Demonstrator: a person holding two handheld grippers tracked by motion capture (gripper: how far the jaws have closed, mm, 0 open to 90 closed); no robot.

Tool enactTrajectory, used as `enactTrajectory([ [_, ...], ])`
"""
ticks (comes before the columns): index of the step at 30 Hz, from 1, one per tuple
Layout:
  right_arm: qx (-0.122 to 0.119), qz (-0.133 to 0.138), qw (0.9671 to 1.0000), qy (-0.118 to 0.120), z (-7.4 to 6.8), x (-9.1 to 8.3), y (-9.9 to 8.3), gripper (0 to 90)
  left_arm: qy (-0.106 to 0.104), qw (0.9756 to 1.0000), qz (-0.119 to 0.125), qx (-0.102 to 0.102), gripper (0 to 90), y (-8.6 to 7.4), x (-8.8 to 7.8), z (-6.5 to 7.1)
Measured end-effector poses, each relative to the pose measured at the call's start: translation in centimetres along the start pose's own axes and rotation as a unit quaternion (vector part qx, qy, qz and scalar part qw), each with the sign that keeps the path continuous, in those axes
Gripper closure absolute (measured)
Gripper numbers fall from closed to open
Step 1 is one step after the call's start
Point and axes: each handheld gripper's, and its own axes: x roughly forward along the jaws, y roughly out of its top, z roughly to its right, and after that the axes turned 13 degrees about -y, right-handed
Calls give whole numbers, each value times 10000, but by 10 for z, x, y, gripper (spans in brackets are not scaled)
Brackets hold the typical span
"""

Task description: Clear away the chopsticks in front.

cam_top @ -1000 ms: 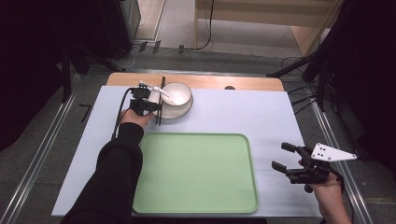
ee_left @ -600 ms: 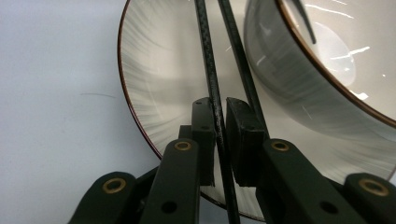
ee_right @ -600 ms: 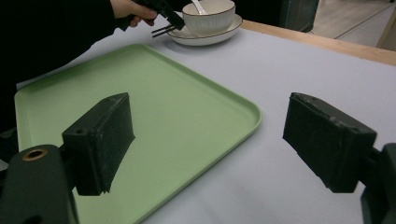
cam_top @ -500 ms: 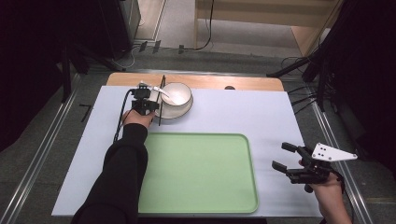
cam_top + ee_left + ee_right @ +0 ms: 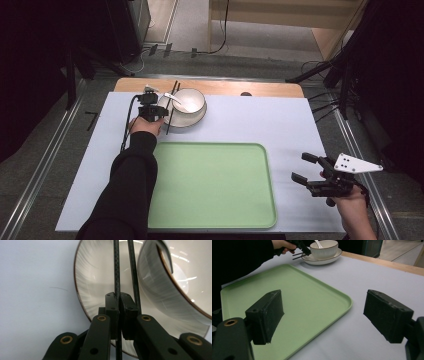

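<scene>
Two thin black chopsticks (image 5: 125, 270), resting across the left rim of one round white plate (image 5: 95, 285). One white bowl (image 5: 189, 100) on that plate, one white spoon (image 5: 176, 100) inside. One flat green tray (image 5: 210, 185), smooth with round corners, just in front of the plate. Left claw (image 5: 117, 305) by the plate's left edge, clenched tight, just been closing, pinching one chopstick; second stick beside its pad. Chopstick tips cut off at top. Spoon handle hard to make out. Right claw (image 5: 307, 170) right of tray, wide apart, holding nothing, over pale table (image 5: 260, 120).
</scene>
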Motion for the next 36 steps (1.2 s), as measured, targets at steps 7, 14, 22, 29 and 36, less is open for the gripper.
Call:
enactTrajectory([
  [7, -3, 12, 10000, -10, -1, -1, 1, 164, -10, 9996, 290, -28, 858, 8, -42, -8],
  [14, -27, 8, 10000, -10, -1, -1, 1, 164, -178, 9985, 409, 323, 858, 9, -83, 8],
  [22, -15, 39, 10000, 4, -1, 1, 3, 164, -717, 9954, 174, 613, 857, -10, -109, 34],
  [29, -51, 31, 10000, 63, 0, 8, 5, 164, -1064, 9924, 66, 610, 857, -47, -120, 45],
  [36, -75, 5, 9999, 117, -1, 12, 6, 164, -1196, 9905, 12, 678, 857, -82, -123, 50],
])
